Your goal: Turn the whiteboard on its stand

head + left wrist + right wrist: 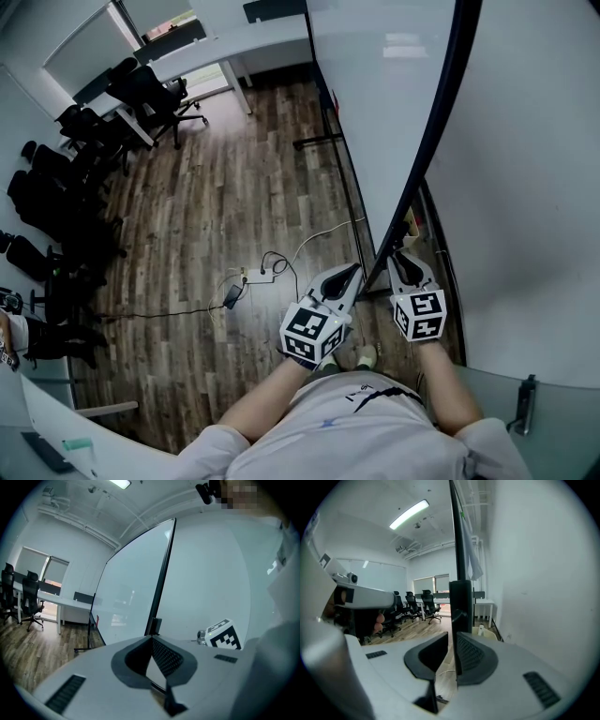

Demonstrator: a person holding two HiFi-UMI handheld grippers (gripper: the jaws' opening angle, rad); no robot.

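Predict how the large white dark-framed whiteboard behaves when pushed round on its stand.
The large white dark-framed whiteboard is probably stiff: its frame looks straight in the right gripper view. Likely heavy, slow to swing, being so wide.

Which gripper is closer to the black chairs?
Left. The left gripper is on the chairs' side of the whiteboard's edge. The right gripper sits farther away, its jaws closed on that edge, by the wall.

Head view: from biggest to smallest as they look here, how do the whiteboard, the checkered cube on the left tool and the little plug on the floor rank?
1. Whiteboard, by far.
2. Cube on the left tool, though being so close inflates it.
3. Plug on the floor, smallest.
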